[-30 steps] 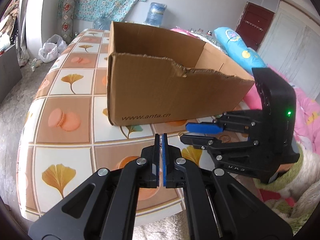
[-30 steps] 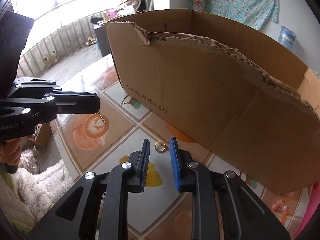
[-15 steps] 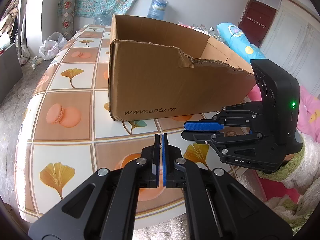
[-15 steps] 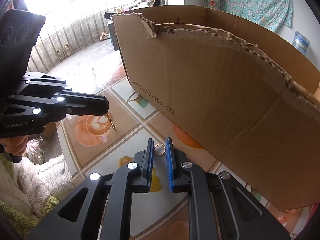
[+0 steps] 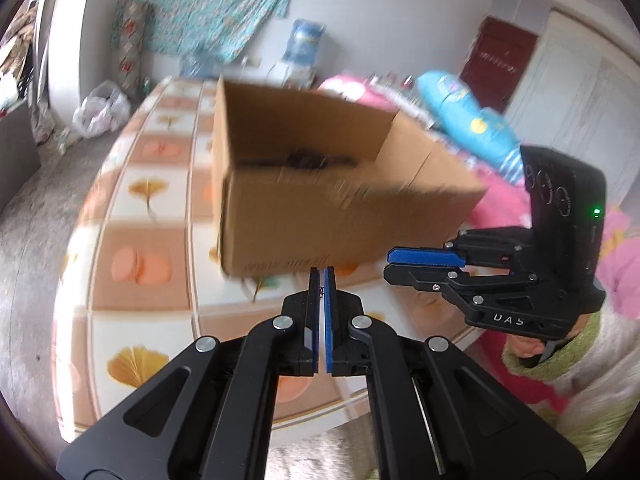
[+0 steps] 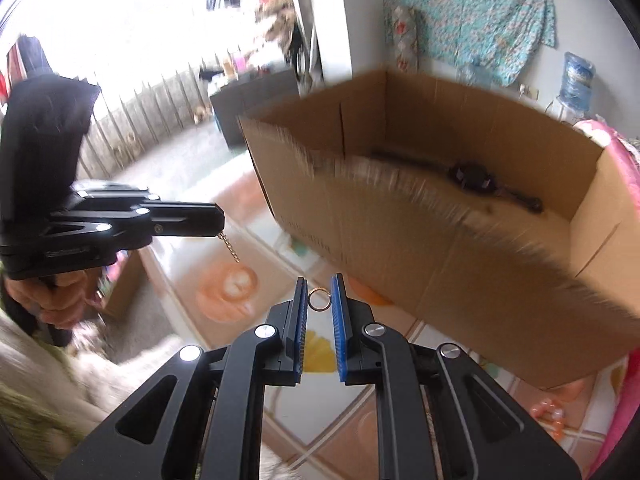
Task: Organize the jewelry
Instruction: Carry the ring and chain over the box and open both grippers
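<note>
My right gripper (image 6: 319,285) is shut on a small gold ring (image 6: 319,299), held upright between its blue pads above the table. My left gripper (image 5: 319,277) is shut; in the right wrist view a short gold chain (image 6: 229,246) hangs from its tip (image 6: 220,220). Both grippers hover in front of an open cardboard box (image 5: 340,216) (image 6: 440,248), the right gripper (image 5: 390,264) to the right of the left one. A dark item (image 6: 472,176) lies on the box floor.
The box stands on a table with a tile-patterned cloth (image 5: 136,264); its front edge lies just below the grippers. An orange beaded piece (image 6: 548,412) lies on the table right of the box. Pink bedding (image 5: 616,248) and a blue pillow (image 5: 472,120) lie behind.
The right gripper's jaws closed on the ring and lifted it off the table. Both grippers rose, so the inside of the box now shows. The chain still hangs from the left gripper.
</note>
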Demonstrator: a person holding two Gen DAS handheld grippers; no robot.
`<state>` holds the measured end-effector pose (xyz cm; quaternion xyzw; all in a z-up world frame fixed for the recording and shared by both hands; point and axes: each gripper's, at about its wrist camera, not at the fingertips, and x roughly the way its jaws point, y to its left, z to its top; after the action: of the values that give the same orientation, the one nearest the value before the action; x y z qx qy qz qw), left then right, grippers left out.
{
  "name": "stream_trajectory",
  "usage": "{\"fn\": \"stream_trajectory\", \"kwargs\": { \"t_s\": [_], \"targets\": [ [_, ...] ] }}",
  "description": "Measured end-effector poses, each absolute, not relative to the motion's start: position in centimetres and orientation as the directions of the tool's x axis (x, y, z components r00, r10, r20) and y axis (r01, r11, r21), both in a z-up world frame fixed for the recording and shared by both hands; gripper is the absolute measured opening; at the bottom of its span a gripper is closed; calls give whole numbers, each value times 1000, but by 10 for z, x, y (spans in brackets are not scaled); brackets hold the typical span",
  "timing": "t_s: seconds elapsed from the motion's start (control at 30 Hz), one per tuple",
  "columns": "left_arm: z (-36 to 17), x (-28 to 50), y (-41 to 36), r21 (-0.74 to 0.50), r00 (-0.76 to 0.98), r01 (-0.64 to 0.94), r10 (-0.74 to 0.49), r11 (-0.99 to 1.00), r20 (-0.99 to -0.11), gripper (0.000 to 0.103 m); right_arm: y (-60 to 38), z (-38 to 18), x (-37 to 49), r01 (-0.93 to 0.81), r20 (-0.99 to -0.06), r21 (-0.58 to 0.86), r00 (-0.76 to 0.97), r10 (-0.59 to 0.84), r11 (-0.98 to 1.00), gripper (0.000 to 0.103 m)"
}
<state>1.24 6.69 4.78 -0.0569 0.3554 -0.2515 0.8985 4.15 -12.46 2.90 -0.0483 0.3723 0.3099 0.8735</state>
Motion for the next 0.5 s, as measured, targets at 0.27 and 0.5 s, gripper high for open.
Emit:
{"fn": "stream_trajectory", "kwargs": {
  "t_s": [0.27, 0.5],
  "targets": [
    [124, 21, 62, -324, 607, 564, -648, 759, -460, 1, -173, 116, 49, -536, -544, 213, 630, 555, 817, 13],
    [143, 67, 17, -288, 559, 621, -670, 729, -488, 1, -207, 128, 127, -454, -651, 261, 569, 502, 852, 13]
  ]
}}
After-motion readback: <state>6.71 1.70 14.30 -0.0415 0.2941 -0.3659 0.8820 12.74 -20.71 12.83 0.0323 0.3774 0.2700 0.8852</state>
